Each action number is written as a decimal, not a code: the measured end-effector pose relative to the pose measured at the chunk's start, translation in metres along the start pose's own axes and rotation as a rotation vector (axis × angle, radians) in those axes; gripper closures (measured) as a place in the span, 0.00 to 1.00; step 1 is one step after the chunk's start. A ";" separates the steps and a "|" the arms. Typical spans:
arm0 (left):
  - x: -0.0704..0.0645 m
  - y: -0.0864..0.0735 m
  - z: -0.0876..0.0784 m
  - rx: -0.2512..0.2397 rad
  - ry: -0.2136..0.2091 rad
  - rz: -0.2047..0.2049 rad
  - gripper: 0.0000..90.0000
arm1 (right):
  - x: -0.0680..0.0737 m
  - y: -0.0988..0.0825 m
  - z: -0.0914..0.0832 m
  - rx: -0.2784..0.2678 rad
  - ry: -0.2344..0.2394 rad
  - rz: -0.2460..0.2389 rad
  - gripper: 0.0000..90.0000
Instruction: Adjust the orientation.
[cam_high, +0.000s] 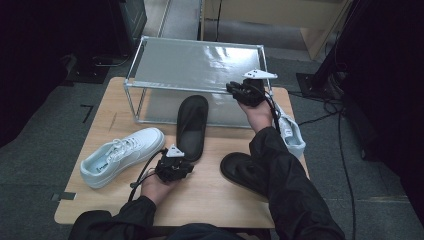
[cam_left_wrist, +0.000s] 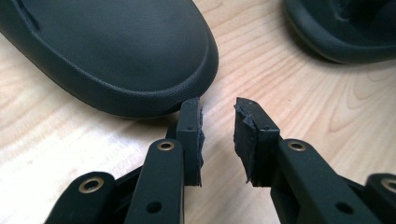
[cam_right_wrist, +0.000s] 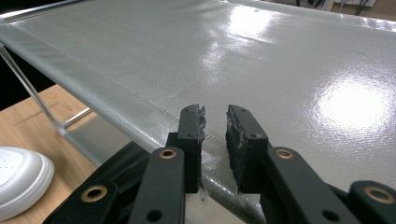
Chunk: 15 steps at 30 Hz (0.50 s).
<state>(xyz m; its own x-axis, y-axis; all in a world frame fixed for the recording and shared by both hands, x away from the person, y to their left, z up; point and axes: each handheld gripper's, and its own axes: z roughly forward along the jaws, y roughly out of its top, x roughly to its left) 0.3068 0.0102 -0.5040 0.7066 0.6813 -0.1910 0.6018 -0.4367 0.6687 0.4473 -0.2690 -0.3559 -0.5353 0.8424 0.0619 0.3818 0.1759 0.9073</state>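
We hold our left gripper (cam_left_wrist: 218, 116) spread, nothing between its jaws, just beside the black slipper (cam_left_wrist: 107, 51) on the table (cam_left_wrist: 303, 107) (heel end nearest); our right gripper (cam_right_wrist: 215, 122), slightly parted, hovers over the rack's top shelf (cam_right_wrist: 280, 60).

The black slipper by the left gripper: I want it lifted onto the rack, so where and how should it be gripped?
Grip the black slipper at its near rounded end, on the raised rim. The left gripper already sits at that end, jaws apart with nothing between them. Coming from the person's side, one jaw could go over the footbed and one under the sole, since the rim looks thin enough to pinch.
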 end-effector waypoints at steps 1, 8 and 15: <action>0.000 0.002 0.002 -0.001 0.004 0.004 0.80 | 0.000 0.000 0.000 -0.001 0.000 -0.002 0.85; 0.013 0.013 0.008 -0.005 0.042 -0.011 0.79 | 0.000 0.000 0.000 0.001 -0.001 -0.009 0.85; 0.021 0.030 0.020 -0.029 0.058 -0.026 0.79 | 0.000 0.000 0.000 0.003 0.000 -0.016 0.85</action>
<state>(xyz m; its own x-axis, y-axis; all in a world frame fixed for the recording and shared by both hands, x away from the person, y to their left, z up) 0.3473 0.0003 -0.5025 0.6672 0.7258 -0.1673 0.6084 -0.4015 0.6846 0.4476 -0.2688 -0.3559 -0.5410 0.8397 0.0475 0.3755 0.1906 0.9070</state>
